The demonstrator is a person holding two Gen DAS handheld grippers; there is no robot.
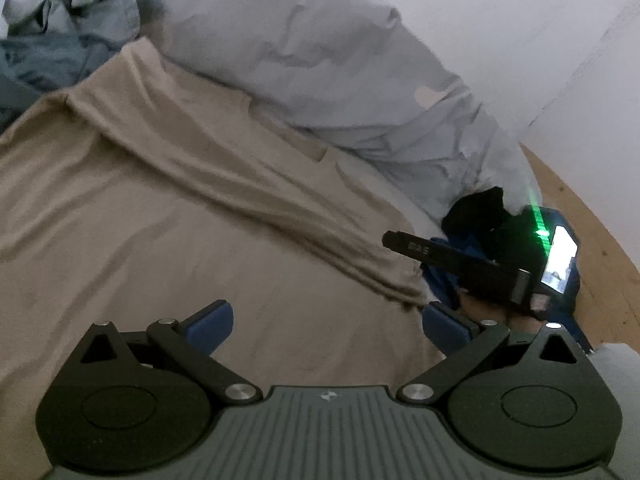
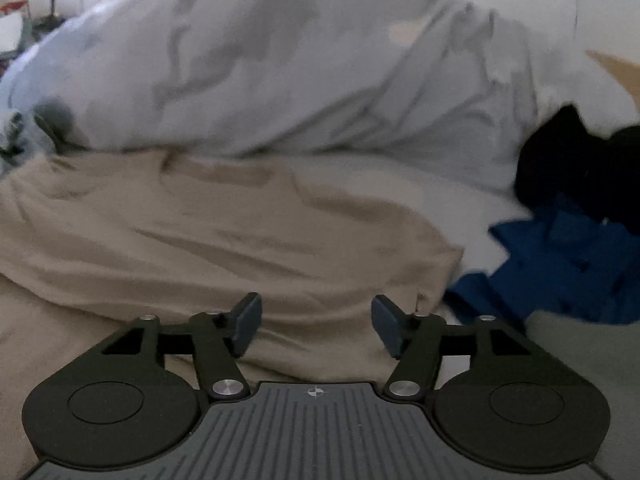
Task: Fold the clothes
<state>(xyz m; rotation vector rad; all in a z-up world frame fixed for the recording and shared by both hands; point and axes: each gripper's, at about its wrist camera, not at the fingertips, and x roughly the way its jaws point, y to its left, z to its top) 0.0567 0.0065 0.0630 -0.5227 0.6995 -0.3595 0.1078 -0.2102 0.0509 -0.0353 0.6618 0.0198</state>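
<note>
Lying spread over the bed, the beige garment [image 1: 132,208] fills most of the left wrist view, its long folded ridge running from upper left down to lower right, where the bunched end stops just beside the right gripper [image 1: 404,240]. Its near and left edges are cut off by the frame, so its full outline cannot be read. Behind it a pale grey duvet [image 1: 320,64] is heaped against the white wall [image 1: 540,40]; crumpled grey-blue clothes [image 1: 60,20] sit at the far left. From the right wrist the view is blurred: a blue garment [image 2: 568,264] and a black one [image 2: 576,160] lie to the right of the beige cloth, their shapes unclear. The left gripper [image 1: 326,326] hangs over the beige fabric with jaws spread wide, nothing between them. The right gripper [image 2: 316,320] likewise has its jaws apart and empty above the cloth.
</note>
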